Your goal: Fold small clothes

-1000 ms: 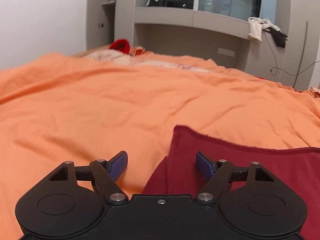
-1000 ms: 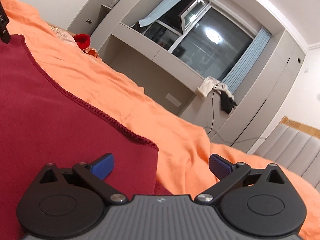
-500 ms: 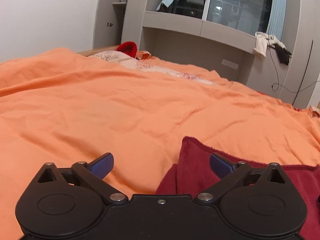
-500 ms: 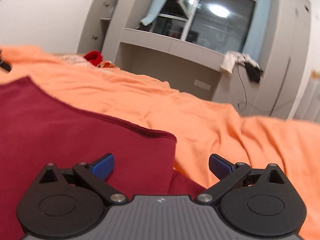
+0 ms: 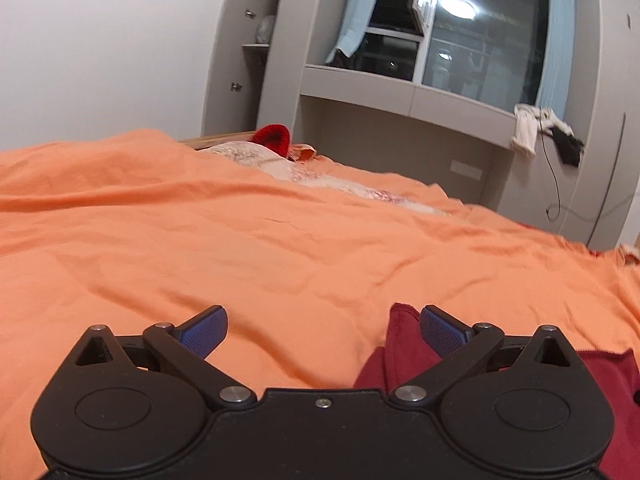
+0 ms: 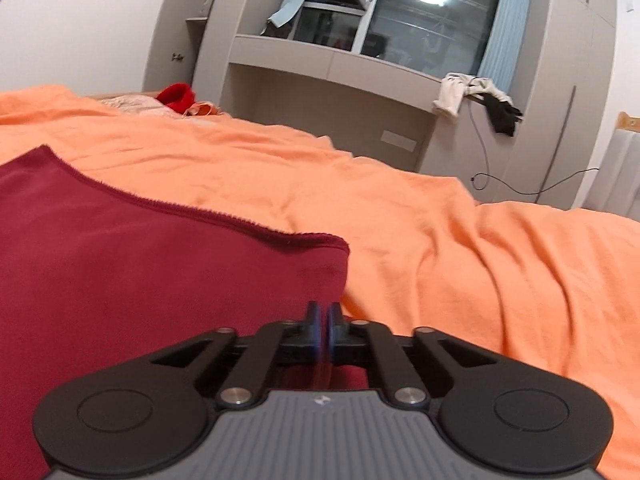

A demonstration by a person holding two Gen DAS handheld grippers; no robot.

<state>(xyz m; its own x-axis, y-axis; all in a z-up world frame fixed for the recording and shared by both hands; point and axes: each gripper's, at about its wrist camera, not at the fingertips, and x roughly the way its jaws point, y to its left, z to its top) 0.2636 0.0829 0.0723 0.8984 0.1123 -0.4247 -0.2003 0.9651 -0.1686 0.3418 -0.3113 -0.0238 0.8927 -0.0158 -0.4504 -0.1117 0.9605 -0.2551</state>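
Note:
A dark red garment [image 6: 140, 280] lies flat on the orange bed cover [image 6: 440, 240]. My right gripper [image 6: 322, 320] is shut at the garment's near right edge, just below its right corner, and red fabric shows pinched between the pads. In the left wrist view the garment's left corner [image 5: 400, 344] pokes up against the inside of the right fingertip [image 5: 440, 330]. My left gripper [image 5: 320, 328] stands wide open over the orange cover, and its pads press on nothing.
A red knitted hat [image 5: 274, 140] and a pale patterned cloth [image 5: 280, 164] lie at the bed's far side. Beyond stands a grey wall unit [image 5: 400, 96] with a window, hanging clothes [image 6: 476, 100] and a dangling cable [image 6: 484, 160].
My right gripper's jaws went from wide open to shut at the garment's right edge, and its view rolled level. My left gripper opened wider and drew left and up, off the garment's corner.

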